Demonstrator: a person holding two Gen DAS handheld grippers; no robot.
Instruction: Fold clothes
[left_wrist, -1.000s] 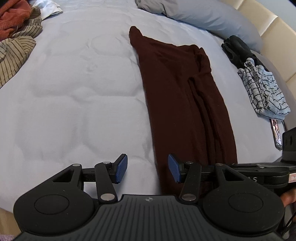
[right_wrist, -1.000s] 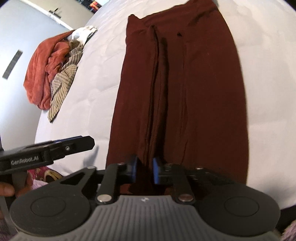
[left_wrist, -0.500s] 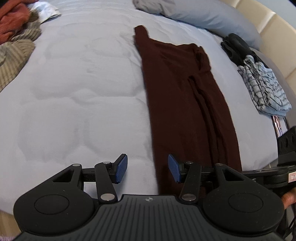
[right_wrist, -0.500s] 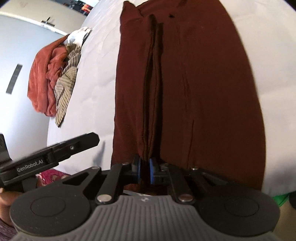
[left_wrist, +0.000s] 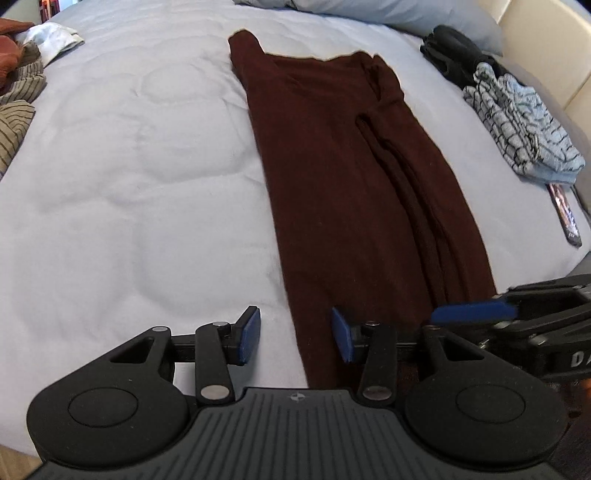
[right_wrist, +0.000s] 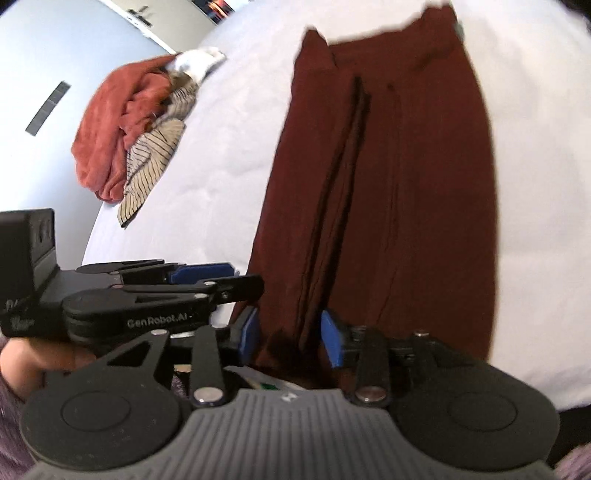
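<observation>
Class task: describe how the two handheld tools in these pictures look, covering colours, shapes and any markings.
Both the left tool and the right tool are matte black, with two round discs, ribbed grey housing, silver pivot pins and blue pads on the fingers. White "GenRobot.AI" lettering marks the left tool's side.

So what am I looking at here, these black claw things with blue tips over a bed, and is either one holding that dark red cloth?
Those are two hand-held grippers, one in each of a person's hands, each with a camera looking along its fingers. One picture is from the left gripper, the other from the right gripper. A long maroon garment, folded lengthwise, lies flat on the pale bed. Unfolded clothes are piled at one side, a checked garment at the other. Neither gripper holds anything: the left is open over the garment's near edge, and the right's jaws have just been opening, with the fold between them but not pinched.
</observation>
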